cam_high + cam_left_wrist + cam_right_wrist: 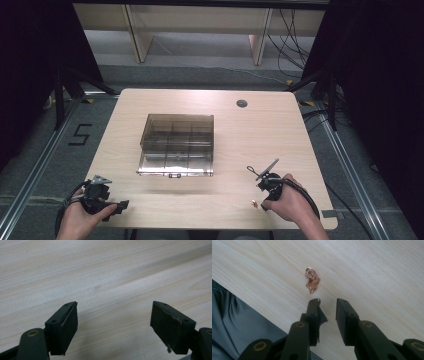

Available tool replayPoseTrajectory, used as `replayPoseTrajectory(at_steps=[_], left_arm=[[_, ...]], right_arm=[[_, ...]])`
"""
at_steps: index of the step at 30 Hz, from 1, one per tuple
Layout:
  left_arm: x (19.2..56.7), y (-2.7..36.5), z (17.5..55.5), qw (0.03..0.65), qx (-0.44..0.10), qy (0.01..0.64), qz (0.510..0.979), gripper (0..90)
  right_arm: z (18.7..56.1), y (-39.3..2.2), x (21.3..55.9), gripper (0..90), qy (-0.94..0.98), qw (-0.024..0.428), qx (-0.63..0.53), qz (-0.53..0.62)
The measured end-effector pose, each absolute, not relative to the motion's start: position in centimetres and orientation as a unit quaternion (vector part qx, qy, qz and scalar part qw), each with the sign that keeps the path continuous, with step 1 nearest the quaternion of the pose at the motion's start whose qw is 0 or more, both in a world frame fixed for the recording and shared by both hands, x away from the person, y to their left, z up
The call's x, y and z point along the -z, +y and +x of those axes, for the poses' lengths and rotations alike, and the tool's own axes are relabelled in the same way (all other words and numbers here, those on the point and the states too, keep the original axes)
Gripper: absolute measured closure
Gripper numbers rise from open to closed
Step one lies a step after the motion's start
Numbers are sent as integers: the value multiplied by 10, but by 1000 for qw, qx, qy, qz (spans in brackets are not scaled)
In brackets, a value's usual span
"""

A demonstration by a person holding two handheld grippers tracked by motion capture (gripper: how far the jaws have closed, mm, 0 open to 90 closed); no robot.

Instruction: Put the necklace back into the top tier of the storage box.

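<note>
1. Task item: a small necklace (312,280) lies bunched on the bench (374,272), just ahead of the right gripper (328,302) and slightly to the left of its jaw line as seen in the right gripper view. In the high view it is a tiny glint (254,203) near the front edge.
2. Right gripper state: jaws partly open with a narrow gap, nothing between them, pads clear of the necklace.
3. Left gripper (113,312) state: jaws wide open, empty, hovering over bare bench; in the high view it sits at the near left corner (107,200).
4. Risk, missed grasp: the necklace lies flat and thin; jaws closing above it would likely meet on nothing.
5. Risk, partial pickup: pinching only the chain could leave the ring pendant dangling and slipping free.
6. Risk, loss over the edge: the item is close to the front edge; a push from a jaw tip could sweep it off.
7. Risk, snagging: one pad on the right gripper shows a torn, curled flap, which might catch fine links.
8. Materials: necklace is rose-gold metal, a round ring pendant set with small stones, fine chain heaped beside it.
9. Bench: pale wood-grain laminate, smooth, matt.
10. Box (177,145): clear smoky plastic, rectangular, divided into compartments, well ahead of both grippers.
11. Jaws: black, blocky, with rubbery pads.
</note>
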State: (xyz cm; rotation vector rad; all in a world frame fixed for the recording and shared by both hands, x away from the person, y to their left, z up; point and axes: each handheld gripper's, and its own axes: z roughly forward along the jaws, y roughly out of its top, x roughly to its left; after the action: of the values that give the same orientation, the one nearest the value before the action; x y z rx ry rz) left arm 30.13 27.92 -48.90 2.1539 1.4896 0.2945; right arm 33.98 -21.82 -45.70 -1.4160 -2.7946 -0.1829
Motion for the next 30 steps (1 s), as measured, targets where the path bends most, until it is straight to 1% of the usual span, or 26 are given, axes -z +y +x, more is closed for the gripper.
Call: replayPoseTrajectory(at_steps=[5, 12, 17, 20, 28, 30], left_arm=[[490, 277, 301, 255, -114, 549, 788, 218], [490, 276, 301, 250, -109, 543, 794, 218], [489, 276, 300, 249, -108, 541, 796, 219], [489, 275, 300, 246, -107, 541, 797, 219], [490, 275, 300, 249, -106, 537, 799, 219], [490, 275, 300, 250, -106, 534, 801, 219]], right_arm=[[342, -210, 457, 722, -888, 8, 50, -458], [341, -204, 467, 719, -896, 14, 40, -441], [343, -197, 470, 683, -897, 14, 35, -440], [345, -194, 470, 678, -902, 8, 39, -430], [347, -187, 473, 704, -902, 8, 26, -431], [347, -187, 473, 737, -903, 6, 22, -428]])
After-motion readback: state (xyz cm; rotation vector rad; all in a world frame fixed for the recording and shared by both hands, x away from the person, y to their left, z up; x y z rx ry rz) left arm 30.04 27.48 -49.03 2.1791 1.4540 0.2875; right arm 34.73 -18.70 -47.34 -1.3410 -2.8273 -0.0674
